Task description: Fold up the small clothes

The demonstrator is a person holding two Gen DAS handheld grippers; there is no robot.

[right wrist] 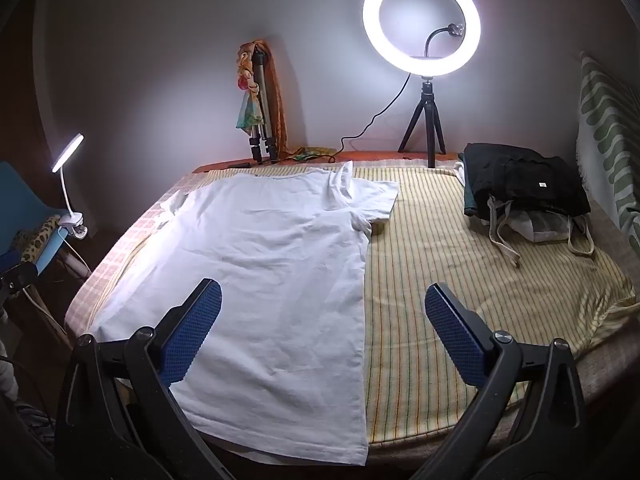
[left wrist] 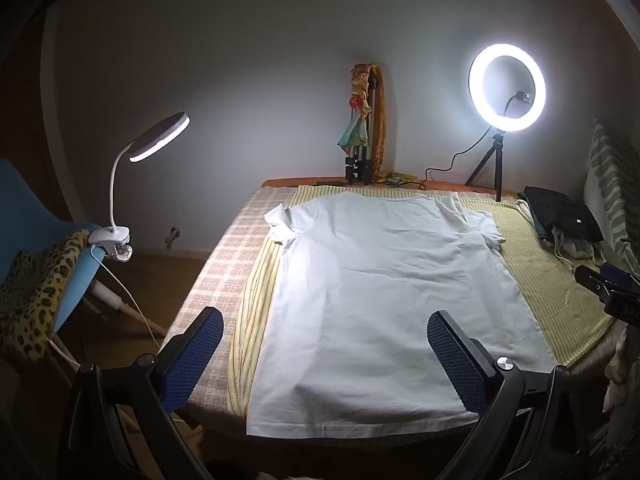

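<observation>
A white T-shirt point(left wrist: 372, 280) lies spread flat on a yellow striped cloth point(left wrist: 544, 272), collar at the far end, hem at the near edge. It also shows in the right wrist view point(right wrist: 272, 264). My left gripper point(left wrist: 324, 344) is open and empty, held above the shirt's near hem. My right gripper point(right wrist: 322, 320) is open and empty above the shirt's right side edge. The right gripper's tip shows at the right edge of the left wrist view point(left wrist: 608, 288).
A pile of dark clothes point(right wrist: 520, 184) on a cloth bag point(right wrist: 536, 228) sits at the far right. A ring light on a tripod point(right wrist: 422, 24) and a folded tripod point(right wrist: 260, 120) stand at the back. A clip lamp point(left wrist: 156, 140) and blue chair point(left wrist: 36, 216) stand left.
</observation>
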